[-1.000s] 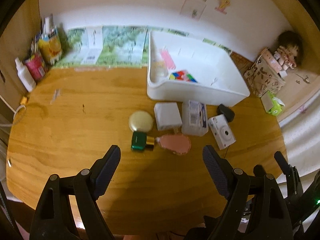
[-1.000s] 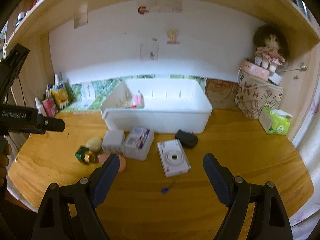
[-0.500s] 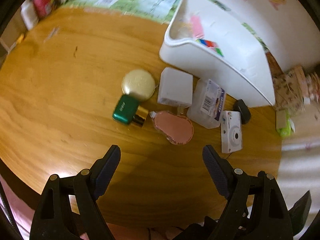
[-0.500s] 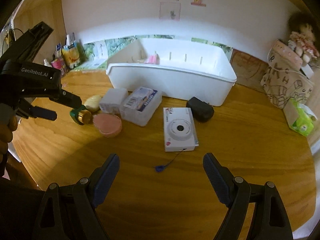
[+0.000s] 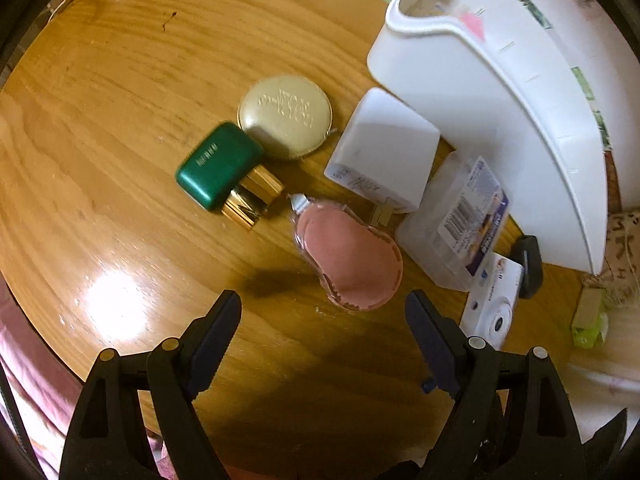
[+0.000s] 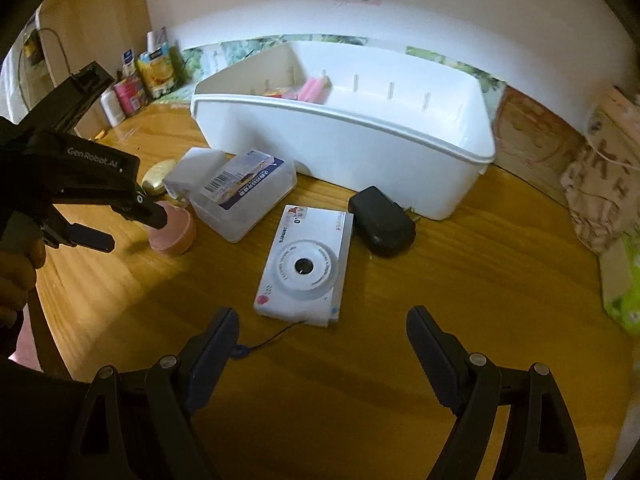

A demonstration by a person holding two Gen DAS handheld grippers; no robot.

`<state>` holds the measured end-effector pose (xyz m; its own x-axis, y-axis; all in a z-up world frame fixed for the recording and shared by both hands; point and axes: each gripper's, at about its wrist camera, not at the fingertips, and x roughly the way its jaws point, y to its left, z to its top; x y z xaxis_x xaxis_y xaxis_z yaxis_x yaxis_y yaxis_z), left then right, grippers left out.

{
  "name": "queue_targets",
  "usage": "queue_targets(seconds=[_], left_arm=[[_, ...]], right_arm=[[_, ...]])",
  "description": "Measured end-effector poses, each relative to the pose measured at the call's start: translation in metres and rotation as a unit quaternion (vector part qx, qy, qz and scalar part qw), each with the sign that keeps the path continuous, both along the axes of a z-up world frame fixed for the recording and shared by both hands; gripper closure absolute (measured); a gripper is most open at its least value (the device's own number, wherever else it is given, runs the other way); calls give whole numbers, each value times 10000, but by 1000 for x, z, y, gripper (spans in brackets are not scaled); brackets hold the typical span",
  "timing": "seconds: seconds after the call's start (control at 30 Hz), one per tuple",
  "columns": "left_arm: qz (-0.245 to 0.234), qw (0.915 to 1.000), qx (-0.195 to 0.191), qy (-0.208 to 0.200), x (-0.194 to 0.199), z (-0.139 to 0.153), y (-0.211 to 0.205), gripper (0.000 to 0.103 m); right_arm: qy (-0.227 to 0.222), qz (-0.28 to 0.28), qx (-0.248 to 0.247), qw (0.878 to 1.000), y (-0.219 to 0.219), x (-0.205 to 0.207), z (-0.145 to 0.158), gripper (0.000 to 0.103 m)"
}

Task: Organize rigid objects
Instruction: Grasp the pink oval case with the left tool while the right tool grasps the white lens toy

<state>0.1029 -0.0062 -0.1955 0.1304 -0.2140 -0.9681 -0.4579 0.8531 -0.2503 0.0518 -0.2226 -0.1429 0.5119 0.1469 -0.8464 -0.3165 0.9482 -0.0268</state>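
Note:
On the wooden table, before a white bin (image 5: 520, 92) (image 6: 360, 152), lie a green bottle with gold cap (image 5: 218, 166), a round gold compact (image 5: 285, 116) (image 6: 158, 172), a white adapter (image 5: 382, 148) (image 6: 192, 168), a pink puff in clear wrap (image 5: 352, 262) (image 6: 174, 228), a clear plastic box (image 5: 456, 220) (image 6: 244, 192), a white camera (image 5: 494, 308) (image 6: 306, 266) and a black charger (image 6: 382, 222). My left gripper (image 5: 322, 316) hangs open just above the pink puff, holding nothing. My right gripper (image 6: 320, 334) is open over the camera's near edge, also holding nothing.
The bin holds a pink item (image 6: 316, 88) and small coloured things. Bottles and cartons (image 6: 136, 80) stand at the back left. A patterned paper bag (image 6: 600, 192) and a green tissue pack (image 6: 624, 280) sit on the right. A hand (image 6: 16, 276) grips the left tool.
Both grippers came down closer to the table; the left one tilted steeply down and rolled over the pink puff, the right one moved in toward the camera. Jaw openings are unchanged.

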Motion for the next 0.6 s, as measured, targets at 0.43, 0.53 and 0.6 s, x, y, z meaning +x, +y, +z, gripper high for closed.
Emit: queue_targets(seconds=[0.43, 0.53, 0.6], left_arm=[[261, 9981, 546, 151, 20, -19, -31, 17], [205, 9972, 692, 200, 26, -21, -37, 17], [196, 9967, 753, 218, 36, -20, -43, 17]], right_arm=[[371, 734, 337, 9960, 1, 32, -24, 17], [505, 792, 482, 9944, 2, 37, -29, 17], [544, 839, 506, 9937, 4, 39, -32, 17]])
